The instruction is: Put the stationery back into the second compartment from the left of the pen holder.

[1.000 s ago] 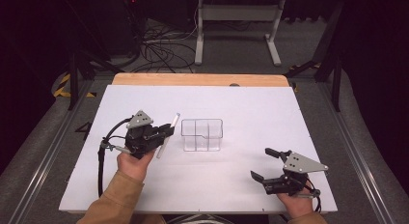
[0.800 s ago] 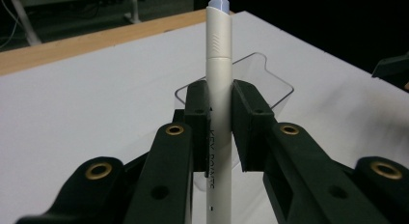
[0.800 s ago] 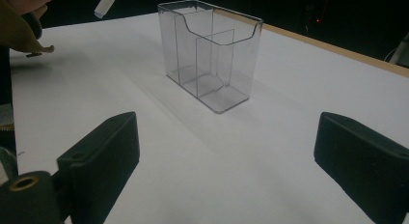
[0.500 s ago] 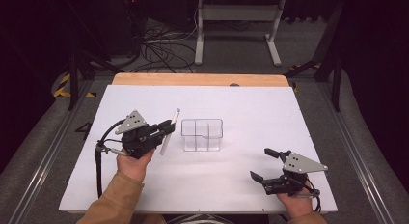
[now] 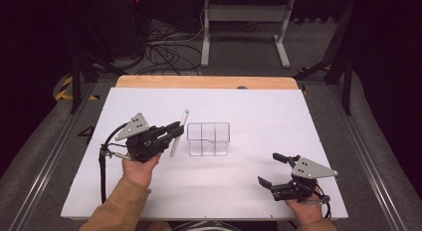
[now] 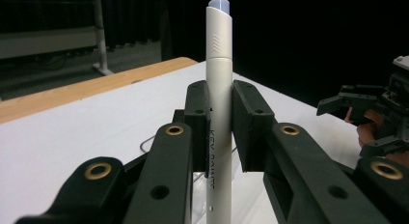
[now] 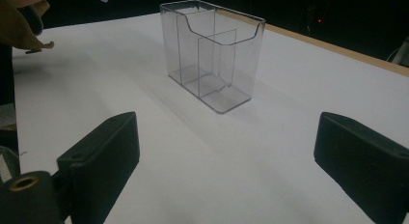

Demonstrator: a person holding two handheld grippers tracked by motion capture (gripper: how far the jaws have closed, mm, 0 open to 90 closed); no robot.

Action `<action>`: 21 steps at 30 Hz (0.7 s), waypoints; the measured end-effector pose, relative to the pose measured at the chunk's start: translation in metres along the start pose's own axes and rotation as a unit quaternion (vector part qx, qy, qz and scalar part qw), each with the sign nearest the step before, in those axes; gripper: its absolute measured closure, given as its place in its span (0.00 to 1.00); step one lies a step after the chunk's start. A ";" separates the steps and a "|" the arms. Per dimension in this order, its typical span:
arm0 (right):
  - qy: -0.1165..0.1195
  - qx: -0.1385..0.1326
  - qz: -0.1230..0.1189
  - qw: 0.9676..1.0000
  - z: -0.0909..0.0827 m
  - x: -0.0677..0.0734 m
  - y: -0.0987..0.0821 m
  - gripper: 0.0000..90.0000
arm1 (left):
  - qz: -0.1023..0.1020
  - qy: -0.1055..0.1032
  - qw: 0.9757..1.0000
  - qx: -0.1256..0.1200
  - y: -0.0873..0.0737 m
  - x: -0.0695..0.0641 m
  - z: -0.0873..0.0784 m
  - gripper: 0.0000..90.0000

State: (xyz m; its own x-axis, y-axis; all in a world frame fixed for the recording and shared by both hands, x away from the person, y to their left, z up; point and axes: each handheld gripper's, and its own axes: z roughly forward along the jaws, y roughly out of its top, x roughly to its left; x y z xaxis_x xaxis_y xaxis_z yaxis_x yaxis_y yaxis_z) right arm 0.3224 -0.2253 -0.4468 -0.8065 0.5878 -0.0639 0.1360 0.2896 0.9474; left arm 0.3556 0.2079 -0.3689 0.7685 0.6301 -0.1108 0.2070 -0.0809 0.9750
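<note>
High view shows the left gripper (image 5: 171, 132), fingers clamped on the white pen (image 5: 178, 133), now tipped a bit nearer the clear box (image 5: 208, 139), maybe to drop in, while the right gripper (image 5: 272, 170) waits, fingers apart.

The left claw (image 5: 175, 130) has carried the white pen (image 5: 178, 134) right, closer to the clear organizer (image 5: 208, 139), and the pen now stands less tilted

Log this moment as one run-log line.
left claw: shut on pen | right claw: open, idle | clear organizer: empty
</note>
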 end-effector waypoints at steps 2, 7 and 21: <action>0.000 0.000 0.001 1.000 0.000 0.000 0.000 0.10 | 0.002 -0.006 1.000 -0.004 0.003 -0.001 0.002 0.87; 0.001 0.000 -0.003 1.000 0.000 0.001 0.000 0.10 | 0.017 -0.019 1.000 -0.015 0.013 -0.003 0.011 0.87; 0.003 0.000 -0.002 1.000 0.000 0.001 0.000 0.10 | 0.028 -0.054 0.998 -0.024 0.037 -0.006 0.041 0.87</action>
State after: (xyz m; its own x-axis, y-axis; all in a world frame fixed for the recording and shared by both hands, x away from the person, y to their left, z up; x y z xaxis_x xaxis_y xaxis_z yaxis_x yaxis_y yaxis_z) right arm 0.3214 -0.2244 -0.4470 -0.8105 0.5819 -0.0667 0.1320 0.2925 0.9471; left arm 0.3831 0.1694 -0.3398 0.8398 0.5379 -0.0732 0.1345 -0.0755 0.9880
